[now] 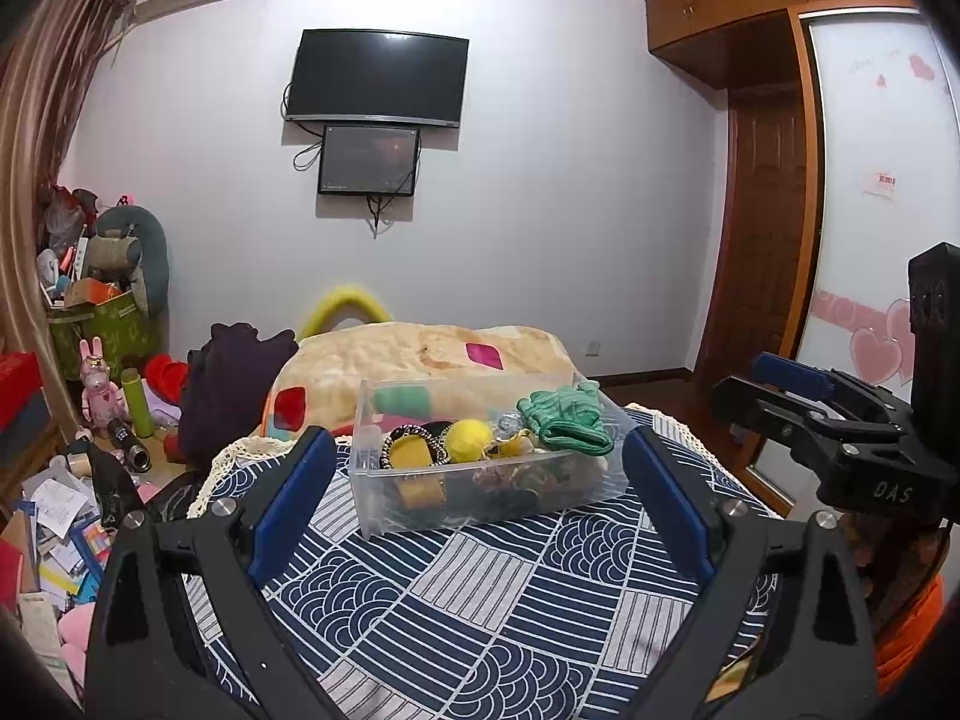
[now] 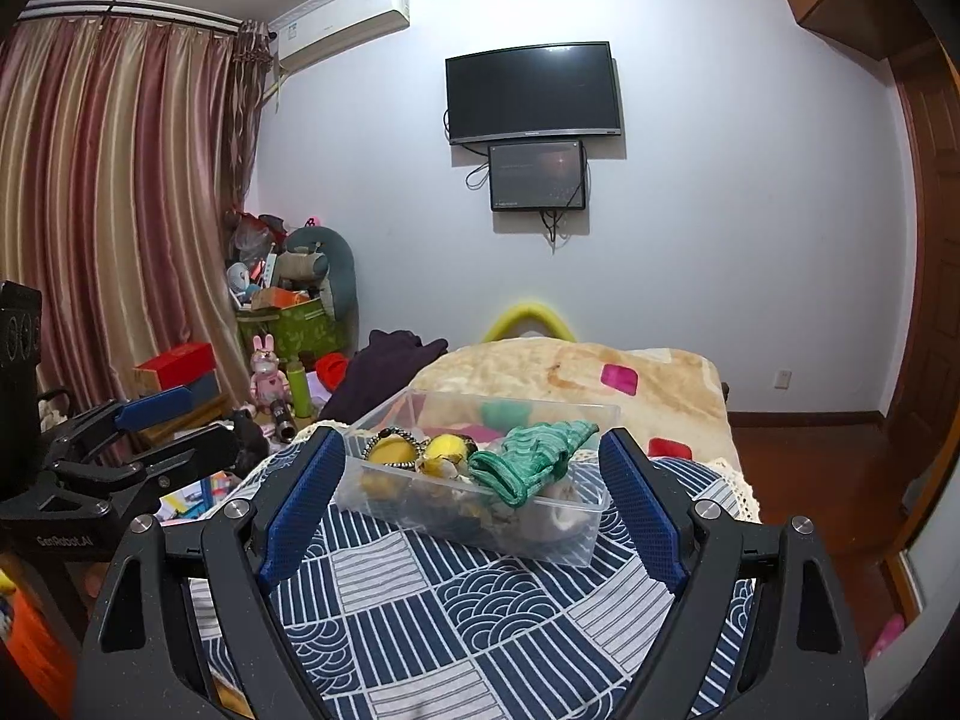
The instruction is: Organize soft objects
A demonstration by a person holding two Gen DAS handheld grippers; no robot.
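Both tools are held wide apart and empty: the left gripper (image 1: 480, 504) and the right gripper (image 2: 471, 504) are each seen with blue pads spread to either side of a clear plastic bin (image 1: 480, 498), nothing being gripped by either. The soft objects are found inside that bin, which stands on a table covered by a navy patterned cloth (image 1: 498, 606): a green knitted piece (image 1: 564, 417) is draped over the far right rim, a yellow ball (image 1: 468, 439) lies beside it, and darker items below are blurred by the plastic wall (possibly socks, though this cannot be confirmed). Trouble is judged most likely from the green piece, since it overhangs the rim and could be dragged out or snagged if a neighbouring item were lifted carelessly; the light bin might also be pushed across the cloth by a fingertip striking its wall, and the cloth itself could be rucked. Beyond the table a beige blanket (image 1: 420, 354) is seen on a bed, a dark television (image 1: 378, 75) is mounted on the pale wall, and clutter is heaped beneath striped curtains (image 2: 120, 180).
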